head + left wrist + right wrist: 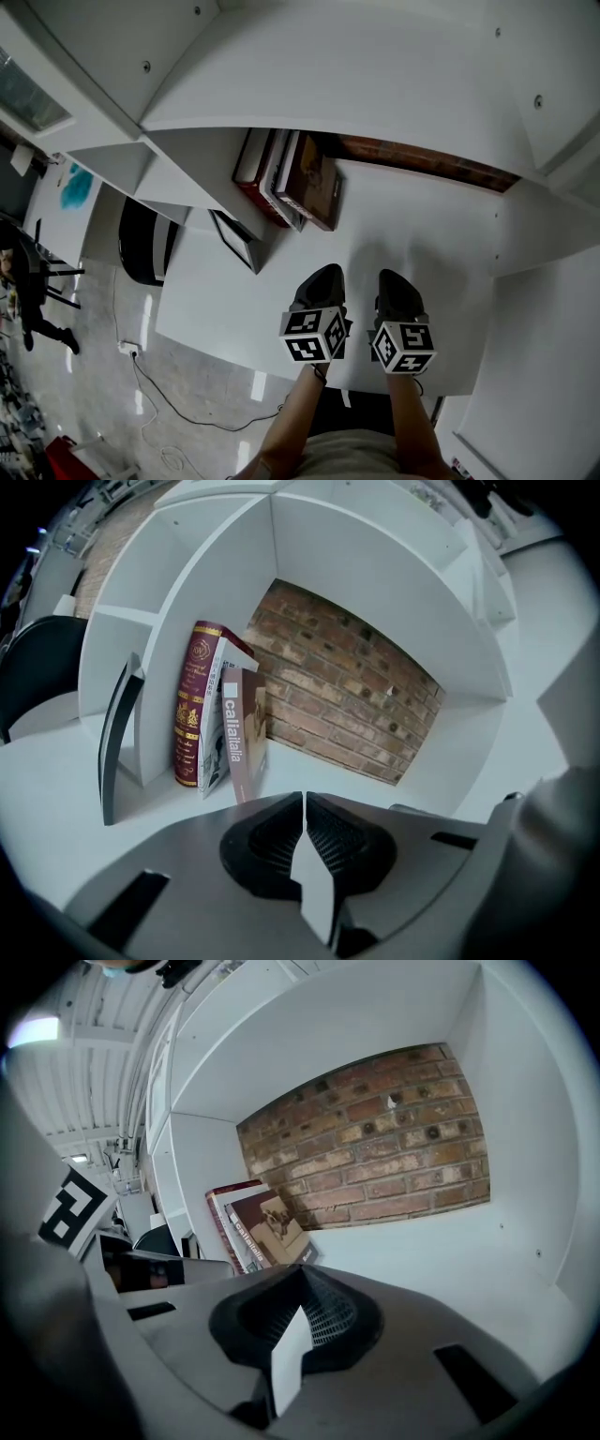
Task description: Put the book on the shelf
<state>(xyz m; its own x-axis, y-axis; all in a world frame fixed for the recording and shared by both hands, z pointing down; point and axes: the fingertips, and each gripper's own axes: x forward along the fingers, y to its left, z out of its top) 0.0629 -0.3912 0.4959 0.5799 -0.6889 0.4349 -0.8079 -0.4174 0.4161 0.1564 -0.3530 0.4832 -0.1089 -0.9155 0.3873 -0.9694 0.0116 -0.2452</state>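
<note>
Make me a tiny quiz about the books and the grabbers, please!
1. True or false: the left gripper is holding a book.
2. Which colour is the book leaning right beside the shelf divider? A red, B green, C blue.
3. Fill in: the wall behind the books is made of ____.
Key: 1 false, its jaws are shut with nothing between them. 2 A. 3 brick.
</note>
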